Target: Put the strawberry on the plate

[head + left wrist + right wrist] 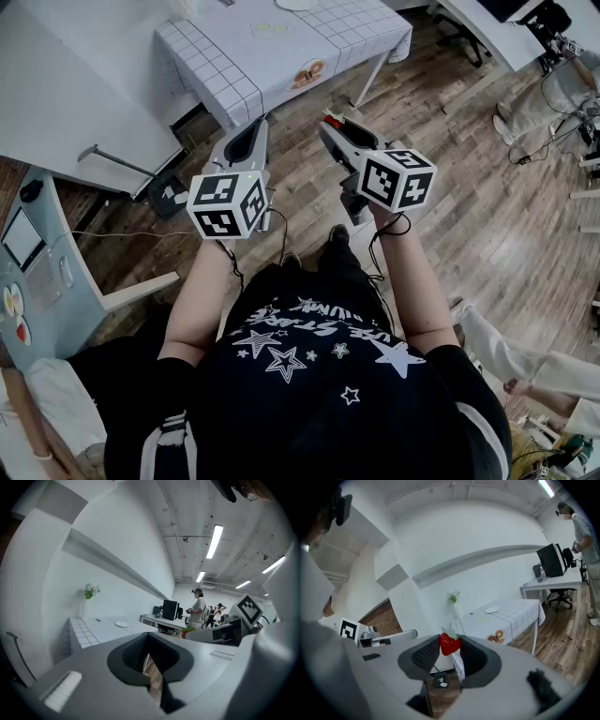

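A red strawberry with a green top sits between the dark pads of my right gripper, which is shut on it. In the head view the strawberry shows as a red spot at the tip of the right gripper, held in the air over the wooden floor. My left gripper hangs beside it, jaws together with nothing between them. The white plate lies on the far part of the grid-patterned table, well ahead of both grippers. The left gripper view also shows the plate.
A vase with green sprigs stands at the table's wall side. A white counter runs along the left. Desks with monitors and standing people fill the room beyond. Wooden floor lies to the right.
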A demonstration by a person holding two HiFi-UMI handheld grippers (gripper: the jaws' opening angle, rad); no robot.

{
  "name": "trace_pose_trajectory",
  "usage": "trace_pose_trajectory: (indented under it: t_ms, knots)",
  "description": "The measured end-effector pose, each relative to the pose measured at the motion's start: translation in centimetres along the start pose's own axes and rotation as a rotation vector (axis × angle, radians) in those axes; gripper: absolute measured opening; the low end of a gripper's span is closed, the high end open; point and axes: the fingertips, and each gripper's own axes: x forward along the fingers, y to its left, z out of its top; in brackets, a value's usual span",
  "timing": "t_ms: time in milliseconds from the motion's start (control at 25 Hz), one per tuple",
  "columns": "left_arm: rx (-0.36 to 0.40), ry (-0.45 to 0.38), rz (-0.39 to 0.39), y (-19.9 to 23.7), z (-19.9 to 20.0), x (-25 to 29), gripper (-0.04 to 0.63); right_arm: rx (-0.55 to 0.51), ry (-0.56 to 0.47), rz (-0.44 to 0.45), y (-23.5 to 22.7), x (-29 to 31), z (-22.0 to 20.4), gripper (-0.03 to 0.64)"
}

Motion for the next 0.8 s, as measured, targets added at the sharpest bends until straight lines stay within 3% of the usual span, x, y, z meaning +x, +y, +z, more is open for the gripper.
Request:
trace_pose_trajectory:
  t_ms: [800]
  knots:
    - [0.023, -0.008, -0.015, -0.4, 0.2, -1.2, 0.006, 0.002, 0.0, -0.001, 1.5, -0.2, -0.8, 0.144]
